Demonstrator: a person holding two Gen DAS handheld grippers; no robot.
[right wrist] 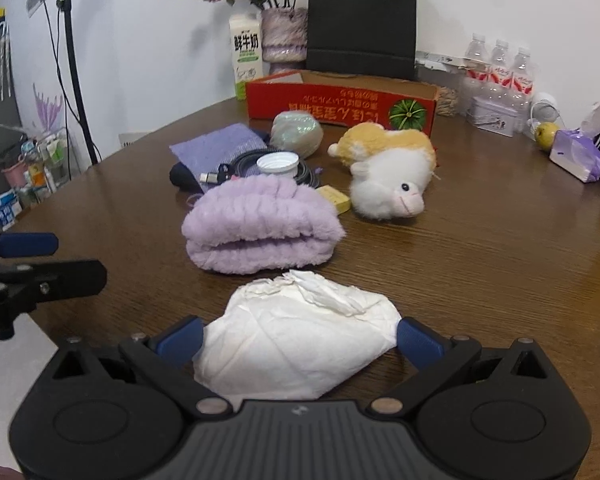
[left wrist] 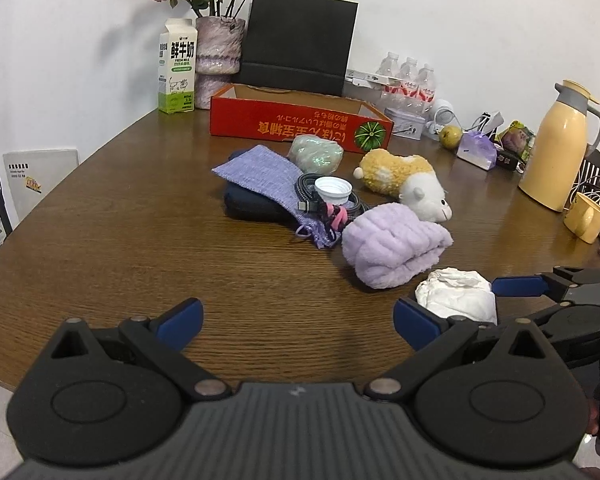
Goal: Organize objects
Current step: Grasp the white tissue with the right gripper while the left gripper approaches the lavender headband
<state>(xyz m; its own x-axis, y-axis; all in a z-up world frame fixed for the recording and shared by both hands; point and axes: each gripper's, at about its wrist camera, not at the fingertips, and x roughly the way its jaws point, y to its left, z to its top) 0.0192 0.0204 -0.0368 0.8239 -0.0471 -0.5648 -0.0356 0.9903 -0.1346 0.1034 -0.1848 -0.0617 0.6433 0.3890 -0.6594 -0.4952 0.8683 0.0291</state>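
A crumpled white tissue (right wrist: 296, 332) lies at the table's near edge, between the fingers of my right gripper (right wrist: 300, 338). The jaws stand wide, their pads at the tissue's two sides, so the gripper is open around it. My left gripper (left wrist: 298, 318) is open over bare wood with nothing in it, left of the tissue (left wrist: 456, 292). Beyond lie a folded purple fluffy towel (right wrist: 260, 228), a yellow-and-white plush toy (right wrist: 388, 172), a purple knitted pouch (left wrist: 260, 172), a coiled cable with a white cap (left wrist: 332, 190) and a pale green pouch (left wrist: 316, 154). A red cardboard box (left wrist: 300, 124) stands open behind them.
Along the back wall stand a milk carton (left wrist: 177, 68), a flower vase (left wrist: 218, 54), a black paper bag (left wrist: 300, 44) and water bottles (left wrist: 410, 80). At the right are a yellow thermos (left wrist: 560, 148), a yellow mug (left wrist: 584, 218), an apple (left wrist: 450, 136) and a purple tissue pack (right wrist: 578, 156).
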